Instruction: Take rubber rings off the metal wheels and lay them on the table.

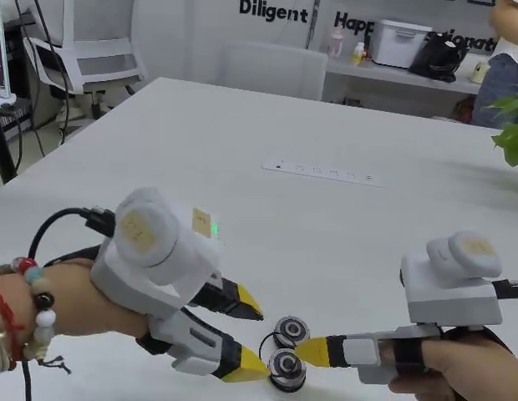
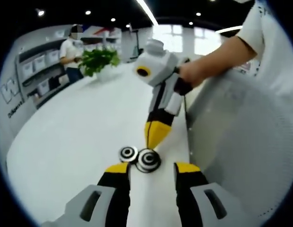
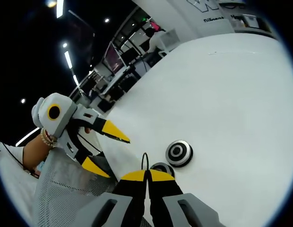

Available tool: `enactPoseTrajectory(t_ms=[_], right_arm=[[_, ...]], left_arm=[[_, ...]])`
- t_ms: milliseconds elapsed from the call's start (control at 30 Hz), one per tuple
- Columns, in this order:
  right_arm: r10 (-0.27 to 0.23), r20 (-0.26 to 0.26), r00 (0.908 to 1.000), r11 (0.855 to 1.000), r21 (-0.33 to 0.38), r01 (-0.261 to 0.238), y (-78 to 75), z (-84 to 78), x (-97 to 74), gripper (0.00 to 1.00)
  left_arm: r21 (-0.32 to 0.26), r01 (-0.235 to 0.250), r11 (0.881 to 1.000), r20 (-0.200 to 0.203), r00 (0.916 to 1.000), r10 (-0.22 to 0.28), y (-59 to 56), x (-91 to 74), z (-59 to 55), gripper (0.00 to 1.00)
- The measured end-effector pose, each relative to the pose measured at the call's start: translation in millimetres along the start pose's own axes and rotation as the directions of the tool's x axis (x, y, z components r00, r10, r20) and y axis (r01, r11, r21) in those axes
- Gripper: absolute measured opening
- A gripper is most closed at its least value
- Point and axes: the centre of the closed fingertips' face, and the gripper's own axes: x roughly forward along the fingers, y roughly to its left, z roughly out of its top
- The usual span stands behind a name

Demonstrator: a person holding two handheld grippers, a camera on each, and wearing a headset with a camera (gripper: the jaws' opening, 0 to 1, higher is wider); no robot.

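Two small metal wheels lie flat near the table's front edge, one [image 1: 290,330] just behind the other [image 1: 286,368]. They lie side by side [image 2: 128,153] [image 2: 148,160] in the left gripper view. My right gripper [image 3: 147,174] is shut on a thin black rubber ring [image 3: 145,160], which loops up from its tips beside the nearer wheel [image 3: 161,169]. I cannot tell whether the ring [image 1: 264,341] still touches that wheel. My left gripper [image 1: 252,336] stands open just left of the wheels, holding nothing. The right gripper [image 2: 154,138] points at the wheels from the far side.
A white power strip [image 1: 322,173] lies mid-table. A green plant [image 1: 514,134] stands at the right edge. Chairs and a shelf with a white box [image 1: 399,42] stand behind the table. A person [image 2: 73,49] stands by the plant.
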Motion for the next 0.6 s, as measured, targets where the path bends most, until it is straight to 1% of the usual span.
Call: enactPoseTrajectory(t_ms=[67, 167, 200, 233, 267, 300, 367, 467, 500, 567, 600], right_arm=[[0.005, 0.0, 1.0, 1.0, -0.007, -0.005, 2.5, 0.8, 0.7, 0.0], [0.014, 0.009, 0.9999, 1.0, -0.012, -0.014, 5.8, 3.3, 0.1, 0.0], [0.017, 0.012, 0.9998, 1.0, -0.013, -0.017, 6.4, 4.1, -0.1, 0.0], [0.02, 0.017, 0.9997, 1.0, -0.013, -0.02, 6.5, 5.3, 0.1, 0.0], [0.024, 0.018, 0.9995, 1.0, -0.012, -0.024, 7.2, 5.9, 0.4, 0.0], [0.026, 0.017, 0.9995, 1.0, -0.012, -0.026, 7.8, 6.3, 0.5, 0.0], [0.024, 0.015, 0.9996, 1.0, -0.018, -0.024, 8.5, 6.2, 0.9, 0.0], [0.026, 0.023, 0.9994, 0.999, -0.022, -0.025, 10.4, 8.0, -0.5, 0.0], [0.032, 0.031, 0.999, 0.999, -0.024, -0.031, 12.9, 9.9, -1.3, 0.0], [0.046, 0.042, 0.9981, 0.999, -0.023, -0.045, 16.4, 12.6, -0.7, 0.0], [0.049, 0.044, 0.9978, 0.999, -0.022, -0.048, 17.4, 13.4, -0.3, 0.0]], left_arm=[[0.001, -0.03, 1.0, 0.003, 0.9995, 0.03, 3.0, -7.6, -1.7, 0.38], [-0.044, -0.058, 0.997, 0.011, 0.9982, 0.059, 4.4, -23.3, -5.2, 0.42], [-0.056, -0.062, 0.996, 0.007, 0.998, 0.063, 5.2, -27.3, -7.5, 0.45], [-0.066, -0.074, 0.995, -0.011, 0.9972, 0.073, 5.7, -33.1, -11.6, 0.48], [-0.059, -0.092, 0.994, -0.026, 0.9956, 0.09, 7.6, -37.1, -14.3, 0.52], [-0.038, -0.127, 0.991, -0.029, 0.9916, 0.126, 11.4, -43.6, -15.8, 0.54], [-0.054, -0.145, 0.988, -0.019, 0.9893, 0.144, 10.5, -51.1, -16.3, 0.57], [-0.127, -0.173, 0.977, 0.051, 0.9822, 0.181, 6.6, -66.5, -12.5, 0.59], [-0.14, -0.182, 0.973, 0.061, 0.9796, 0.191, 5.9, -69.9, -13.1, 0.6], [-0.179, -0.206, 0.962, 0.058, 0.9739, 0.22, 5.5, -75.8, -18.1, 0.65], [-0.185, -0.216, 0.959, 0.05, 0.9722, 0.229, 4.6, -77.1, -21.3, 0.66]])
